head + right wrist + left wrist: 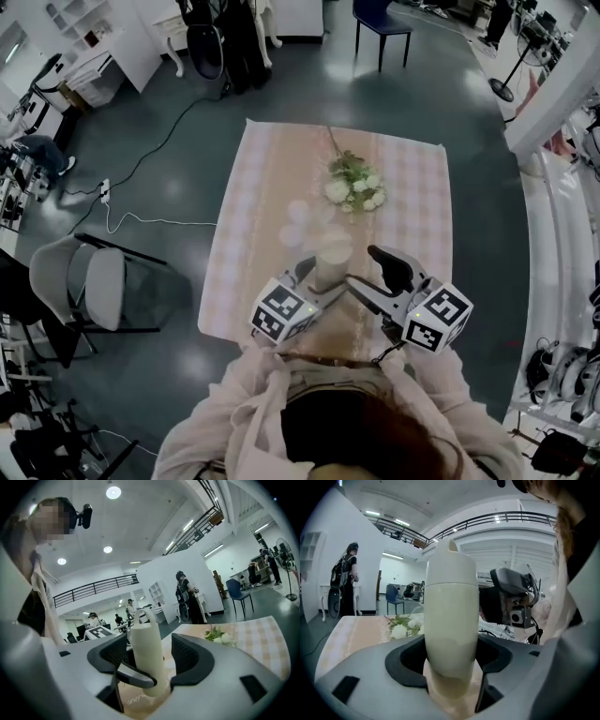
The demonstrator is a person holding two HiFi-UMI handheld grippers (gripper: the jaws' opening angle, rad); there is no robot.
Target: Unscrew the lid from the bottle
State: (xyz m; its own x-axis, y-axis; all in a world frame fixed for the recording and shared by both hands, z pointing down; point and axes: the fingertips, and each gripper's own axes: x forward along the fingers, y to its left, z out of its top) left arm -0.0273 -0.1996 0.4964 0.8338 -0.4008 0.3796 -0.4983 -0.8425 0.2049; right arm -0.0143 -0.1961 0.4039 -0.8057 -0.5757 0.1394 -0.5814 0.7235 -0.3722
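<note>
The long table (246, 281) under its pink checked cloth takes up the middle of the floor, and the person stands at its near end with both tools raised together. The left gripper (451, 644) is clamped round the lower body of the tall, cream-coloured plastic bottle (451, 620), its dark pads tight against both sides, holding it upright over the near part of the cloth (whether the base touches the cloth I cannot tell). The right gripper (150, 653) faces it from the other side with its jaws spread. The bottle stands between them, but there is a clear gap at the right-hand pad, so it grips nothing. Further up the table, well apart from the bottle, lies a bunch of white flowers with green leaves (354, 183). The rounded white lid with its small loop (450, 566) sits on the bottle's top, above both sets of jaws.
</note>
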